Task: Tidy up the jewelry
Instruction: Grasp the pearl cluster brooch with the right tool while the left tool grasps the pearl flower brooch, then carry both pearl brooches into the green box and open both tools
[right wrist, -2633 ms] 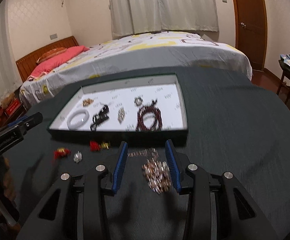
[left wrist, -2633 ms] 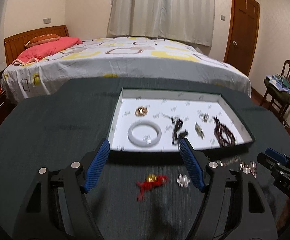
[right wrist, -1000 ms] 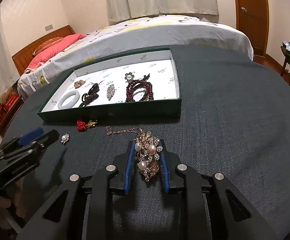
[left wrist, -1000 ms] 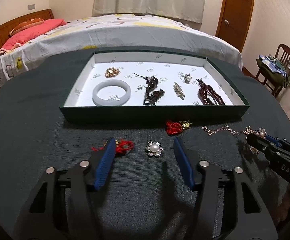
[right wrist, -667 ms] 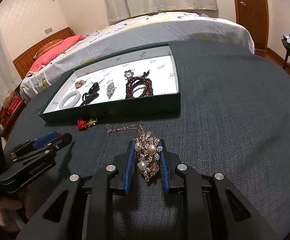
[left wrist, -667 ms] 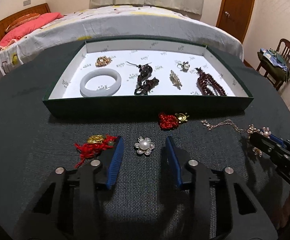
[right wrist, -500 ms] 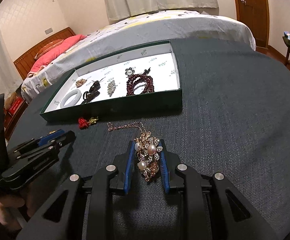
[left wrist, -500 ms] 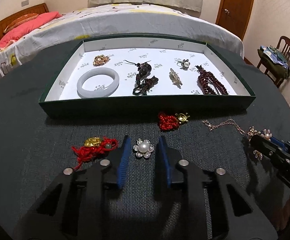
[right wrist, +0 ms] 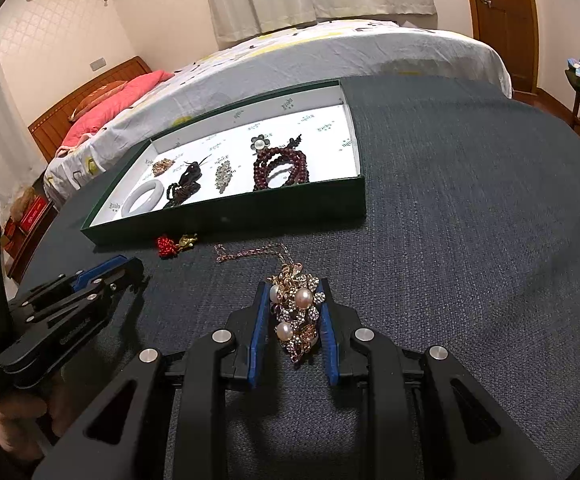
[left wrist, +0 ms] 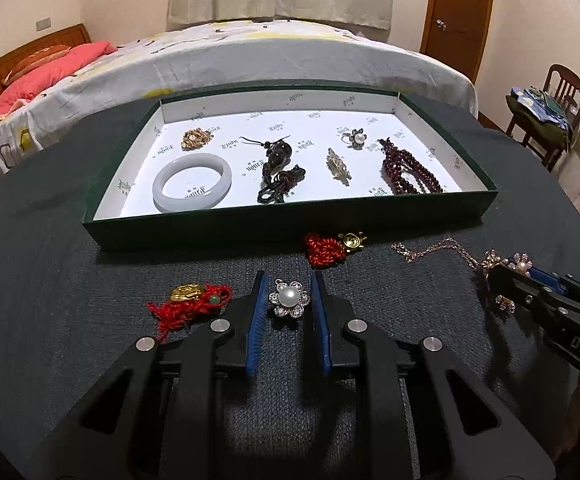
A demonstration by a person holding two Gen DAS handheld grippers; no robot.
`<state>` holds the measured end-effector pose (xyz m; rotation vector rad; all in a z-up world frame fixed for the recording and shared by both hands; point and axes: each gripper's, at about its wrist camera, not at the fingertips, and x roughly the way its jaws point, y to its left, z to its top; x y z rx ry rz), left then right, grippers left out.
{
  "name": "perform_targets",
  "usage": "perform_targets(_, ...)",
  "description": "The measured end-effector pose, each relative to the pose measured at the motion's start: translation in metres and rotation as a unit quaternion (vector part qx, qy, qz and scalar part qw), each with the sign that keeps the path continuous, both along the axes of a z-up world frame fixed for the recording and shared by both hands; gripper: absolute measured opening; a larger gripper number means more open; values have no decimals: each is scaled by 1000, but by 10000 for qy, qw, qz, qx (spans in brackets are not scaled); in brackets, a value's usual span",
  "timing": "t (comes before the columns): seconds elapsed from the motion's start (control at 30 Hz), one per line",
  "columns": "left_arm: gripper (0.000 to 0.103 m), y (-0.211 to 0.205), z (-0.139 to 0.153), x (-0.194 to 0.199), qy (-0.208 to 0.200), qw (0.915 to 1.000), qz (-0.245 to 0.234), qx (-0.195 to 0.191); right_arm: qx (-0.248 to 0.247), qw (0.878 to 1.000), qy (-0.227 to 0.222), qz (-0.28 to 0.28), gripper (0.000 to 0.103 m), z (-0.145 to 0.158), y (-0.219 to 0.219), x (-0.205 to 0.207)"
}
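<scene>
My left gripper (left wrist: 289, 280) is shut on a pearl flower brooch (left wrist: 289, 298) on the dark table. My right gripper (right wrist: 293, 286) is shut on a gold pearl pendant (right wrist: 295, 312), and its chain (right wrist: 246, 254) trails left on the cloth. The right gripper also shows in the left wrist view (left wrist: 505, 276), and the left gripper in the right wrist view (right wrist: 130, 270). The green tray (left wrist: 218, 222) behind holds a white bangle (left wrist: 192, 182), a dark pendant (left wrist: 278, 170), a red bead bracelet (left wrist: 405, 170) and small brooches.
A red knot with a gold charm (left wrist: 331, 248) lies by the tray's front wall. Another red cord charm (left wrist: 192, 304) lies left of my left gripper. A bed (left wrist: 250, 56) stands behind the table, and a chair (left wrist: 549, 116) at the right.
My left gripper has moved forward and closed on the pearl flower brooch. My right gripper has stayed shut on the pendant.
</scene>
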<state>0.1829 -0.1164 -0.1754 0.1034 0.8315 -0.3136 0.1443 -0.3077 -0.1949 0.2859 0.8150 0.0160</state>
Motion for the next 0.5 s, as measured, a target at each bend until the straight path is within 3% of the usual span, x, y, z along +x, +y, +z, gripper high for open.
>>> perform_targets(0.5, 21, 20, 43, -11, -445, 9986, 131, -265, -193, 9977, -649, 87, 25, 47, 14, -10)
